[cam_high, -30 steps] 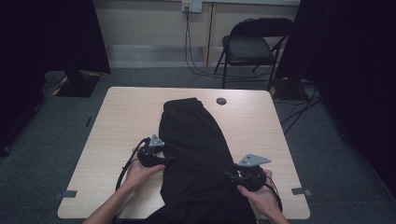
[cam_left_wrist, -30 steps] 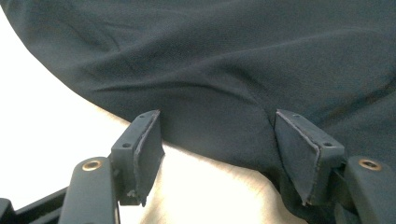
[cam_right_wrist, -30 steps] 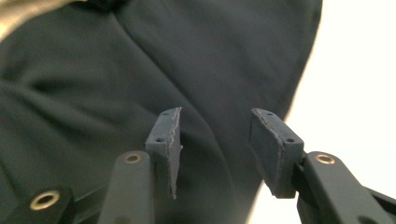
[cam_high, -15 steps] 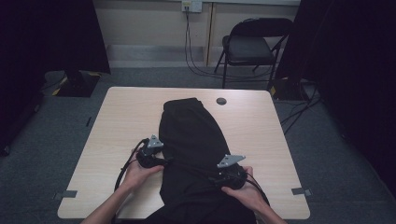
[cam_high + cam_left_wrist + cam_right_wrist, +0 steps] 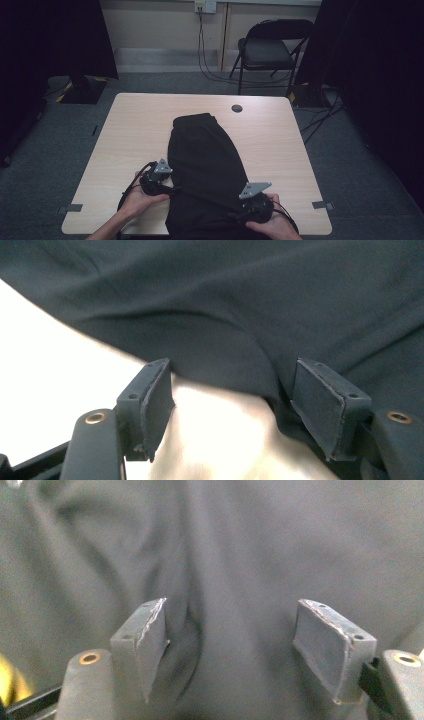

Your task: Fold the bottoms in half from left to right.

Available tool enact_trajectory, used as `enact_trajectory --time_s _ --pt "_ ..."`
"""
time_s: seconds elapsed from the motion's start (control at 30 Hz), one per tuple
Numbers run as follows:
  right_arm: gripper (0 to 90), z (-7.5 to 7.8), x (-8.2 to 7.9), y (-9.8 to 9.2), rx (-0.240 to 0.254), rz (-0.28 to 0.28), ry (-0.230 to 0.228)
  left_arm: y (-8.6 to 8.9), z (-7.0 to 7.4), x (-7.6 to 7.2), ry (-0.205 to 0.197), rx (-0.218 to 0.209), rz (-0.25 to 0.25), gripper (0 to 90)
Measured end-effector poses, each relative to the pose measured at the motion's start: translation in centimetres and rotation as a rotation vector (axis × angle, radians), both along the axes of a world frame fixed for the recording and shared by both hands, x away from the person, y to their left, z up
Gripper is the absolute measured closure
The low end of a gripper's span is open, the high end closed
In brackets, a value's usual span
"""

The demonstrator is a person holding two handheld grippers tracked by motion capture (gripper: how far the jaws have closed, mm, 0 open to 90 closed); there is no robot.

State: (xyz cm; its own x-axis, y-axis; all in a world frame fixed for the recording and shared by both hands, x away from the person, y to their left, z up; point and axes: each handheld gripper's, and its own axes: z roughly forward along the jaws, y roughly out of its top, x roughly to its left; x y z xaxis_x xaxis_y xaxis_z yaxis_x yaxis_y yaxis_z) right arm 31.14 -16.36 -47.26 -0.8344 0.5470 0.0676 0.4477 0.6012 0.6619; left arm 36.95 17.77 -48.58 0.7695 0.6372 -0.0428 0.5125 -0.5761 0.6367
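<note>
Both tongs stand wide, gripping nothing: left tongs (image 5: pixel 167 189) at the black garment's (image 5: pixel 207 160) near-left edge, right tongs (image 5: pixel 240 216), just opening, over its near-right cloth. Next, probably close on the edges.

The room is dimly lit in the high view; the table (image 5: pixel 140 135) is the brightest area, lit from above, while the sides fall into near black. The black cloth (image 5: pixel 205 160) is rendered as a flat dark mass with little fold detail. Mild softness and grain are seen throughout. In the left gripper view the table surface (image 5: pixel 55 355) is overexposed to white, and the near pads (image 5: pixel 320 405) are slightly soft. In the right gripper view the cloth (image 5: pixel 240 545) looks grey, washed and blurred, with soft shadows in the folds.
</note>
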Motion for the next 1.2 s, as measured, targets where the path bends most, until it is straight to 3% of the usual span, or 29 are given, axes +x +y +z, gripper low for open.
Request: enact_trajectory --time_s 0.03,0.07,0.1,0.13,0.2,0.23,0.27,0.33,0.37,0.43,0.47,0.53,0.57,0.63,0.7,0.8,0.83,0.9,0.93,1.0,1.1,1.2 --pt "28.6 0.0 0.0 0.0 0.000 0.000 0.000 0.0 0.0 0.0 0.000 0.000 0.000 33.4" --pt "30.3 0.9 1.7 0.3 0.054 -0.042 -0.038 0.2 0.5 0.3 -0.019 -0.031 0.020 35.4" --pt "30.3 0.9 1.7 0.3 0.054 -0.042 -0.038 0.2 0.5 0.3 -0.019 -0.031 0.020 35.8" --pt "32.3 1.5 3.7 1.0 0.075 -0.071 -0.071 0.1 1.2 0.8 -0.060 -0.058 0.027 39.4" --pt "34.3 1.7 4.5 1.4 0.074 -0.080 -0.084 0.0 1.6 1.2 -0.080 -0.070 0.033 44.5" --pt "36.1 1.8 5.6 2.0 0.080 -0.093 -0.096 -0.1 1.9 1.6 -0.091 -0.085 0.052 44.5" --pt "39.4 1.5 8.1 3.4 0.070 -0.113 -0.110 -0.3 2.1 2.0 -0.095 -0.104 0.067 50.8" --pt "41.4 0.9 10.0 4.5 0.054 -0.132 -0.113 -0.6 2.0 2.6 -0.099 -0.105 0.060 52.0" --pt "41.4 0.9 10.0 4.5 0.054 -0.132 -0.113 -0.9 1.6 3.0 -0.103 -0.106 0.052 52.0" --pt "42.5 -0.2 11.9 5.7 0.026 -0.168 -0.121 -1.4 0.7 3.1 -0.064 -0.081 0.019 53.0" --pt "42.2 -1.2 12.9 6.4 0.024 -0.184 -0.104 -1.8 0.0 2.6 -0.066 -0.019 -0.008 51.5" --pt "41.8 -1.5 13.0 6.5 0.025 -0.187 -0.100 -2.0 -0.3 2.2 -0.080 -0.010 -0.019 48.9" --pt "40.1 -2.3 12.8 6.9 0.014 -0.178 -0.103 -2.0 -0.2 2.1 -0.070 -0.006 -0.021 43.8" --pt "39.8 -2.3 12.5 6.8 0.021 -0.182 -0.097 -2.0 0.0 1.9 -0.060 -0.005 -0.025 43.6" --pt "39.4 -2.3 11.1 6.7 0.022 -0.144 -0.097 -1.8 0.3 1.8 -0.054 -0.036 -0.043 43.3" --pt "39.5 -2.3 10.0 6.6 0.017 -0.124 -0.095 -1.2 1.2 2.0 -0.071 -0.105 0.000 43.3" --pt "39.4 -2.2 8.2 6.4 0.008 -0.099 -0.088 -0.9 1.5 2.2 -0.078 -0.120 0.024 43.3" --pt "39.4 -2.1 6.7 6.2 0.005 -0.085 -0.082 -0.8 1.5 2.3 -0.081 -0.118 0.024 43.3" --pt "39.4 -2.1 6.7 6.2 0.005 -0.085 -0.082 -0.6 1.6 2.4 -0.088 -0.114 0.032 43.3" --pt "39.4 -2.0 3.8 5.6 -0.003 -0.042 -0.074 -0.6 1.6 2.5 -0.091 -0.130 0.048 43.3" --pt "39.4 -1.7 2.0 5.4 -0.030 -0.017 -0.052 -0.9 1.3 2.7 -0.102 -0.117 0.049 44.0" --pt "40.3 -1.6 1.9 5.3 -0.034 -0.009 -0.050 -1.2 0.9 2.9 -0.088 -0.096 0.044 44.0"
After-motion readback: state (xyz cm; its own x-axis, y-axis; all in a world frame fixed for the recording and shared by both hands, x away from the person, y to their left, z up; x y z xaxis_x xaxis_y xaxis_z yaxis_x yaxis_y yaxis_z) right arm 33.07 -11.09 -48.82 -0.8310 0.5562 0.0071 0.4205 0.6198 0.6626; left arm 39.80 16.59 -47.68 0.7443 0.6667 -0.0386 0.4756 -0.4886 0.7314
